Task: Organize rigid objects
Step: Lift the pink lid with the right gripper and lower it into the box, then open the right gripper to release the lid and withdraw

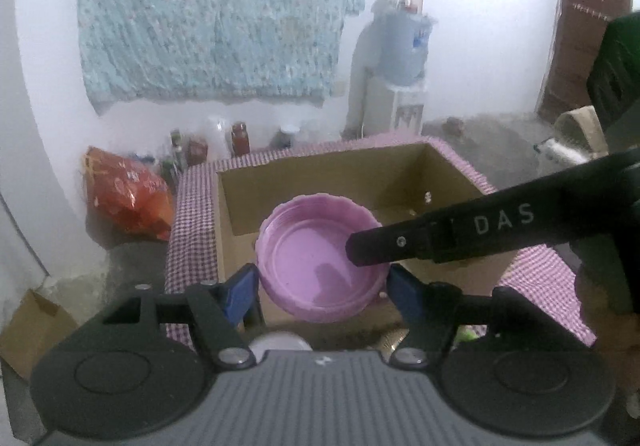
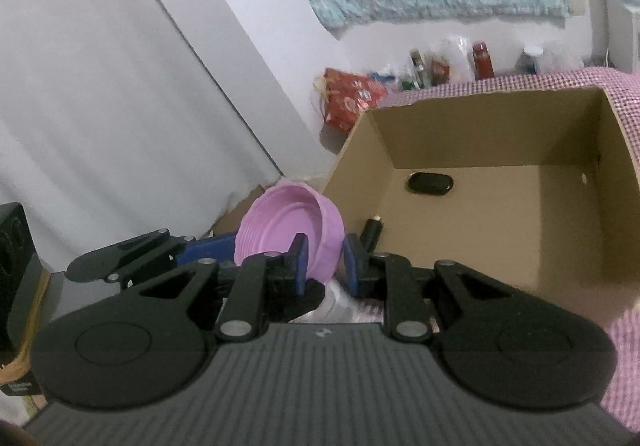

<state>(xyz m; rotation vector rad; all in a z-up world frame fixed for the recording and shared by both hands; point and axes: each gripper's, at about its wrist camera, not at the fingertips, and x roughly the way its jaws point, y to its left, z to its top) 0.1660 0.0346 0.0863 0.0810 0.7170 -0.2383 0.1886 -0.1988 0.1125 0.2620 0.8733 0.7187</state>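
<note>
Pink plastic bowl [image 1: 320, 262] held aloft before an open cardboard box [image 1: 448, 174] on a checked-cloth desk [image 1: 192, 214]. Left gripper [image 1: 322, 286] fingers [image 1: 240, 292] clamped across the bowl's width; right gripper [image 2: 324, 266] fingers [image 2: 299, 264] pinched together on its rim wall. Step in hand: carrying the bowl to the box. Next: over the near wall, down beside the dark things [image 2: 430, 184] inside, both grips eased together.

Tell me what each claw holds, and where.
Both hold the pink bowl: left claw spans its sides; right claw pinches its rim.
</note>
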